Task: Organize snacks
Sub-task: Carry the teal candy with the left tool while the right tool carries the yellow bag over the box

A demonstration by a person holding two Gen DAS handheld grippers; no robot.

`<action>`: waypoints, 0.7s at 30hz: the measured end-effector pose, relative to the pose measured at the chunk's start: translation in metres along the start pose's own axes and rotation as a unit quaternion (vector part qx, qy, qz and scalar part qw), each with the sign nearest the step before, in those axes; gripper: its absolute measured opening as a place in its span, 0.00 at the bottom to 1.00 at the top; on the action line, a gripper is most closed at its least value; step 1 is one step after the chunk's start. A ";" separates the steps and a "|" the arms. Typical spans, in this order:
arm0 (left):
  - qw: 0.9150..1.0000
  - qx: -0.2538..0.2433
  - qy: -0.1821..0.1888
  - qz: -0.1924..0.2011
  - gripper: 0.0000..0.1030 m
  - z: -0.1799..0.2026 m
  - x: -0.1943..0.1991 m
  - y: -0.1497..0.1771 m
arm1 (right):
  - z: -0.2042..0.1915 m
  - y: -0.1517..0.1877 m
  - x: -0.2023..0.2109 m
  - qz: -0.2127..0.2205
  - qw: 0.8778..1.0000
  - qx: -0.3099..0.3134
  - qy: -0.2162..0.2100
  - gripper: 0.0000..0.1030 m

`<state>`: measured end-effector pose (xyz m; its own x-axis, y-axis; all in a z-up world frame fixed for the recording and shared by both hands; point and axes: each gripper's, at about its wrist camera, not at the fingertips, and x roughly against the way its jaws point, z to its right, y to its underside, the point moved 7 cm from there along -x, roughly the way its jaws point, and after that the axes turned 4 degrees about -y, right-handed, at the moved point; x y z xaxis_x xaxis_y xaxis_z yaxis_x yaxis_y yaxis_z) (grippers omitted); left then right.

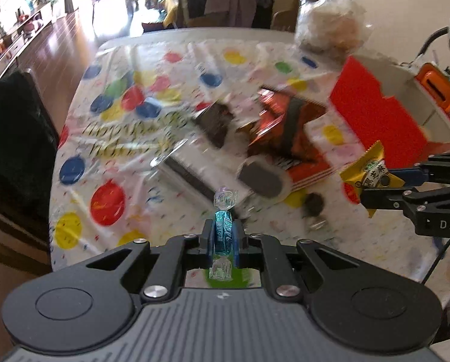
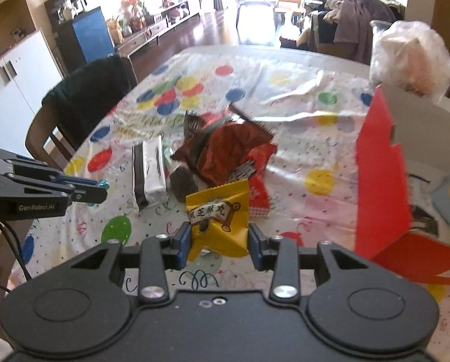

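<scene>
Room: a bright living room beyond the far edge, sideboard along the left wall, a dark chair at the left side.
Table (image 2: 285, 57): covered by a white cloth with coloured dots.
Box (image 2: 381, 163): red outside, white inside, open top, on the right side; a clear bag (image 2: 411, 57) sits at its far corner.
Pile: an orange packet (image 2: 225, 154), a silver-and-black bar (image 2: 151, 172) and dark pieces lie mid-table, left of the box.
Right gripper (image 2: 219, 239): clamped on a yellow packet (image 2: 217, 217), held upright off the cloth; the box lies just to its right.
Left gripper (image 1: 224, 242): pinched together on a blue candy (image 1: 223, 232), long axis along the fingers, twisted ends sticking out.
Key relation: the right gripper looks nearer the box; the left would likely have to cross over the pile.
</scene>
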<state>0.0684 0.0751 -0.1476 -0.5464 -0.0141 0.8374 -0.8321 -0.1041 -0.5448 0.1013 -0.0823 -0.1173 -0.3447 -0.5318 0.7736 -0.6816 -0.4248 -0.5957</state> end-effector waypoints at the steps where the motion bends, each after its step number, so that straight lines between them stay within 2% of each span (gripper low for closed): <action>1: 1.000 -0.002 0.002 0.006 0.11 0.005 0.003 -0.004 | 0.003 -0.002 0.006 0.006 1.000 -0.002 0.000 0.36; 12: 0.998 -0.027 0.023 0.057 0.11 0.073 0.038 -0.057 | 0.051 -0.019 0.066 0.063 0.997 -0.024 0.021 0.36; 21: 0.994 -0.053 0.049 0.078 0.11 0.143 0.043 -0.097 | 0.105 -0.028 0.100 0.092 0.994 -0.037 0.049 0.36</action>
<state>0.1398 -0.0579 -0.0525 -0.6718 0.0763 0.7368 -0.7391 -0.0031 -0.6736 0.1538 -0.2010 -0.0459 -0.5272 -0.5204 0.6718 -0.6452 -0.2693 -0.7150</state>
